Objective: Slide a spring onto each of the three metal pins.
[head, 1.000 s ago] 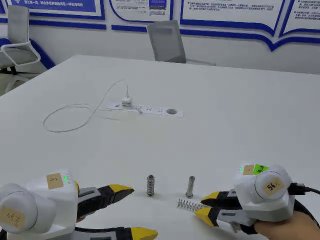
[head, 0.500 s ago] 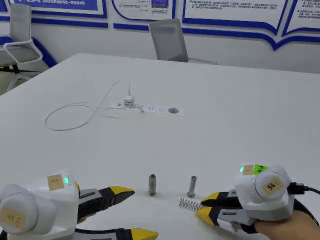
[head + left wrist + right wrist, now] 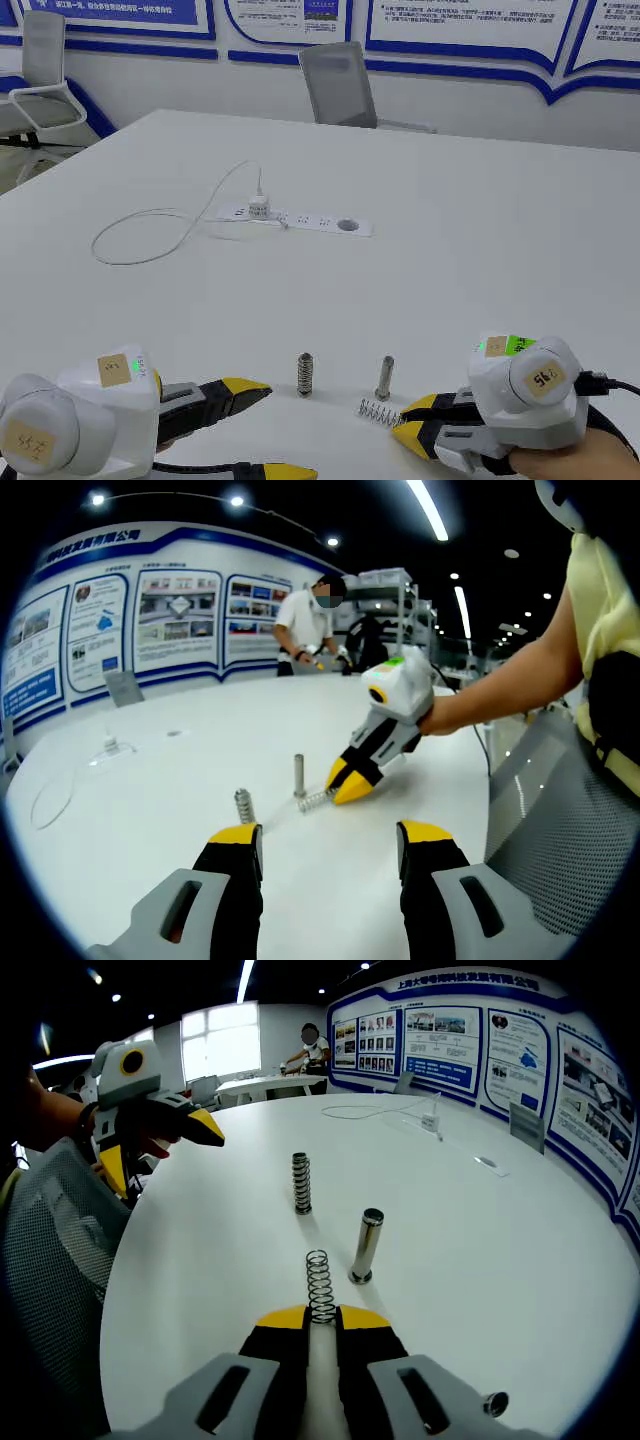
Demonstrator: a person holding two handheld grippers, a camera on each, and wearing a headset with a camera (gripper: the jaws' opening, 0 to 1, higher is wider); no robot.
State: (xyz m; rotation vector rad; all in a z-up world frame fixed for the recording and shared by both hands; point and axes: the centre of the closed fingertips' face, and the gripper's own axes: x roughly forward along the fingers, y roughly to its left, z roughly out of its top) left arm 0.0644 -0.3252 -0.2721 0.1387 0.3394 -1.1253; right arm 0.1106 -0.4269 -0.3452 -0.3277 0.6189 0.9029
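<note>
The left tool [image 3: 288, 427] hangs wide open, empty. On the counter [image 3: 450, 250] the loaded pin [image 3: 305, 374] and the bare pin [image 3: 384, 377] stand upright, side by side. The right tool [image 3: 402, 418] pinches the loose spring [image 3: 377, 410] by one end, lying near-level and pointing left. Next it probably needs tipping upright over the bare pin.

Left gripper [image 3: 285, 428] and right gripper [image 3: 407, 420]: rounded white housings, with black jaws capped in yellow on grey moulded bases. Each housing carried tan paper stickers [image 3: 113, 369] with handwritten digits and a lit green lamp [image 3: 134, 364]. The right also bore a green label [image 3: 520, 339] and trailed a black cable [image 3: 612, 380]. The person wore a pale yellow short sleeve [image 3: 600, 590]
</note>
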